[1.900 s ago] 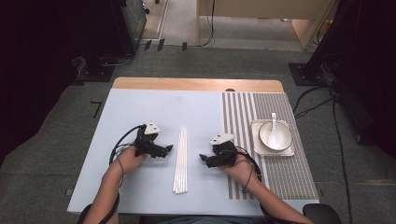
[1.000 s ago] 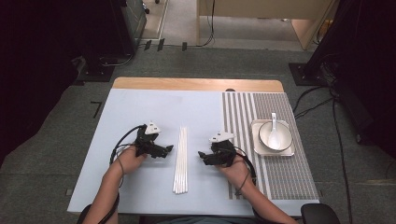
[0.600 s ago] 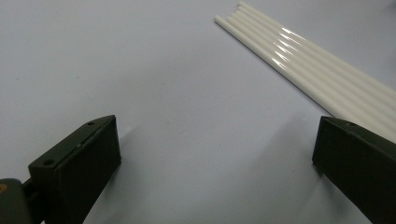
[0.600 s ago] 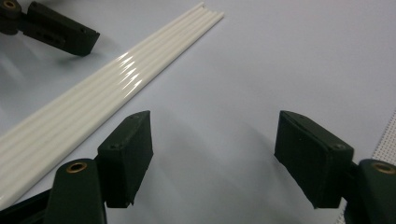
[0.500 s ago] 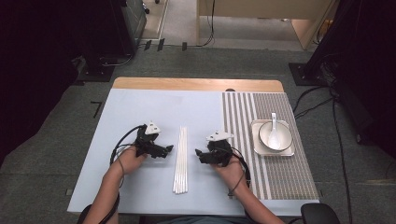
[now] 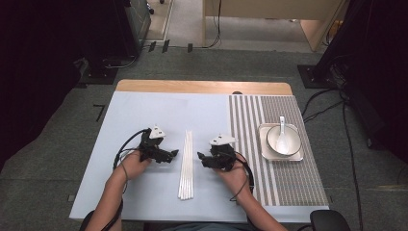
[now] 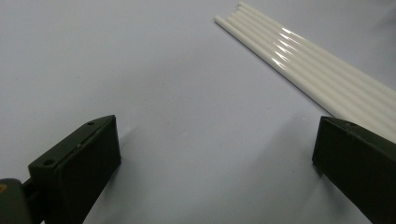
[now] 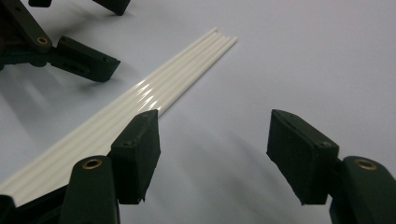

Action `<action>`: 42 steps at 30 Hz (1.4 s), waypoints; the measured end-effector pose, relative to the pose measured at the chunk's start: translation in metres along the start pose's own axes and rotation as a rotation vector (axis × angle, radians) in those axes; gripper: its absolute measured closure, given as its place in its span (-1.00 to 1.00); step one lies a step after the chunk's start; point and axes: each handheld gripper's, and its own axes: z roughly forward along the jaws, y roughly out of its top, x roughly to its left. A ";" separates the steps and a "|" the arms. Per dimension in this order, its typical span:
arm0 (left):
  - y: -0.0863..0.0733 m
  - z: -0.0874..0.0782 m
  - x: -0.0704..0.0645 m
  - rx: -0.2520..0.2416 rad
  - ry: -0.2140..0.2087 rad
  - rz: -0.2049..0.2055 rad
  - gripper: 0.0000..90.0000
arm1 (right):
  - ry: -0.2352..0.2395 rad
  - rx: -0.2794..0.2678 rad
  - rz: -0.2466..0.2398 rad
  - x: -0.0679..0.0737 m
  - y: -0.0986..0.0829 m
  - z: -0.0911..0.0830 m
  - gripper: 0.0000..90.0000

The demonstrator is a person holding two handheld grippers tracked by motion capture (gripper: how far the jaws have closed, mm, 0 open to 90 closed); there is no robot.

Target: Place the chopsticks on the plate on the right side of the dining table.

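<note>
The right gripper [image 6: 201, 159] has slid leftward over the last moments to sit just beside the row of white rods [image 6: 186, 163], its jaws spread and empty, which suggests a pick-up of a rod is about to begin. The left gripper [image 6: 174, 153] has stayed put on the rods' other side, likewise spread wide and holding nothing. On the striped mat [image 6: 281, 178], a square tray [image 6: 263, 153] carries a white bowl [image 6: 274, 143] with a spoon [image 6: 282, 138] in it.
</note>
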 end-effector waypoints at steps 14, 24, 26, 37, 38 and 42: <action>0.000 0.000 0.000 0.000 0.000 0.000 -0.99 | 0.010 -0.007 0.025 0.010 0.006 0.007 -0.22; 0.000 0.000 0.000 0.000 0.000 -0.001 -0.99 | 0.018 -0.005 0.008 0.016 0.008 0.012 -0.21; 0.000 0.000 0.000 0.000 -0.001 -0.001 -0.99 | 0.019 -0.003 0.004 0.018 0.009 0.012 -0.20; 0.000 0.000 0.000 -0.001 -0.001 -0.001 -0.99 | 0.016 0.002 -0.021 0.023 0.007 0.017 -0.16; 0.000 0.000 0.000 0.000 -0.001 -0.001 -0.99 | 0.016 0.005 -0.021 0.023 0.007 0.017 -0.16; 0.000 0.000 0.000 -0.001 0.000 -0.001 -0.99 | 0.012 0.013 -0.027 0.024 0.005 0.019 -0.14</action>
